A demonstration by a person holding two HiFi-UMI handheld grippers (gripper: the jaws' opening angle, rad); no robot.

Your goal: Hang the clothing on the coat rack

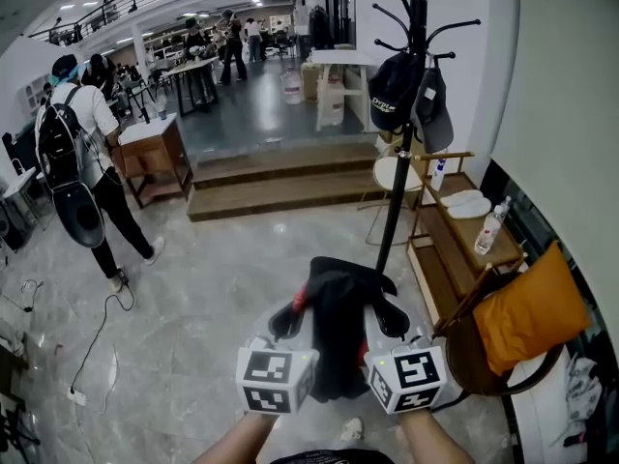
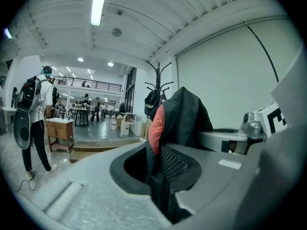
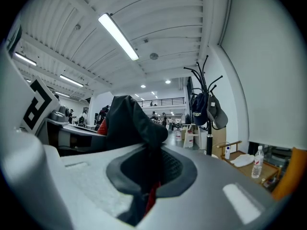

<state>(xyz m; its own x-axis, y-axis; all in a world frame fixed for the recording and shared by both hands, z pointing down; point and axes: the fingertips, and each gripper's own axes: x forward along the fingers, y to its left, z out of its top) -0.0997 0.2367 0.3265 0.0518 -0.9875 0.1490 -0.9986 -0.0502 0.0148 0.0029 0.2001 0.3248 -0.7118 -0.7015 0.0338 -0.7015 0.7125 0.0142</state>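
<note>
A black garment with red lining (image 1: 338, 317) hangs bunched between my two grippers, low in the head view. My left gripper (image 1: 290, 319) is shut on its left side; the cloth (image 2: 165, 143) runs down between the jaws. The same garment (image 3: 132, 128) is pinched in my right gripper (image 1: 387, 317), which is shut on its right side. The black coat rack (image 1: 406, 114) stands ahead and slightly right, its pole base just beyond the garment. Two dark caps (image 1: 411, 100) hang from its upper hooks. In the right gripper view the rack (image 3: 207, 104) rises to the right.
A wooden shelf (image 1: 455, 230) with bottles and slippers stands against the right wall, and a chair with an orange cushion (image 1: 527, 312) sits at the near right. Steps (image 1: 280, 187) lead up to a raised floor. A person with a backpack (image 1: 82, 162) walks at the left.
</note>
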